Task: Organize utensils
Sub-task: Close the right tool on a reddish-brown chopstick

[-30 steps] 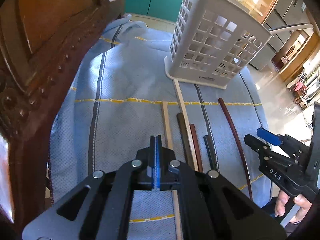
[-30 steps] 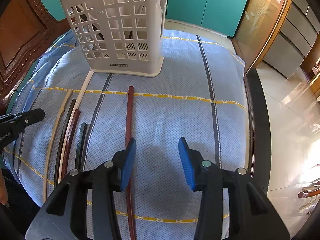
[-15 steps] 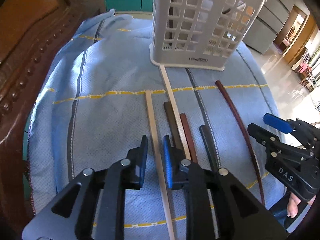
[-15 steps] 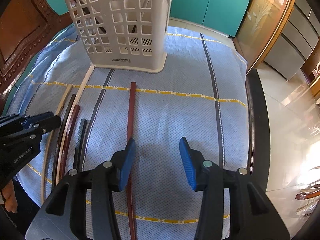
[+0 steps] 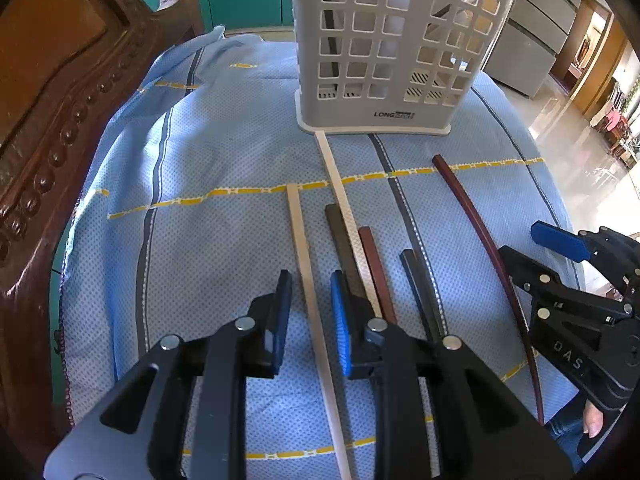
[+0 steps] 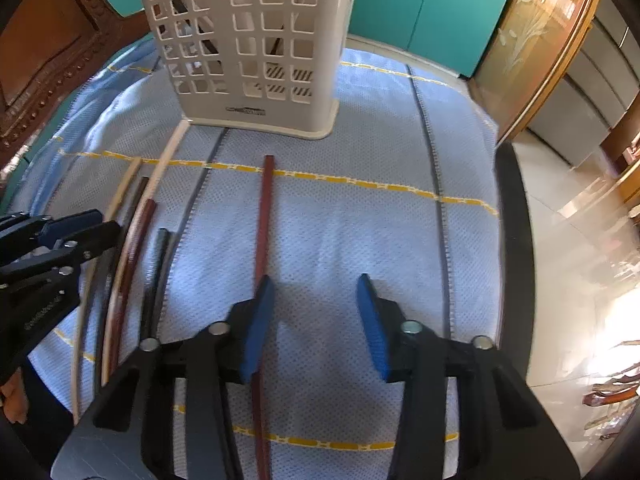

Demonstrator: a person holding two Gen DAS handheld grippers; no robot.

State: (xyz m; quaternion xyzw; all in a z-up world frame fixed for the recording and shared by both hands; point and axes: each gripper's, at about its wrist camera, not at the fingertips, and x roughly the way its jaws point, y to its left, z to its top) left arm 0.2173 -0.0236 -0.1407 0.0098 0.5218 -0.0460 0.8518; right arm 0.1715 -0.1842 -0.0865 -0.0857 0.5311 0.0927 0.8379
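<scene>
White slotted basket (image 5: 396,44) holds dark sticks; both grippers' jaws gape empty.

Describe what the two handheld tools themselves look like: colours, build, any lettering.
Both are black plastic frames with silver round bolt heads and two fingers faced with ribbed blue pads. The left tool shows its pads edge-on. The right tool has the same build; seen from the left wrist view, its body carries white "DAS" lettering. No cables or sleeves are visible.

Sunlight glares off a polished floor (image 6: 580,240). Teal cabinets (image 6: 424,8) line the far wall. A carved wooden headboard (image 5: 60,100) stands at left
</scene>
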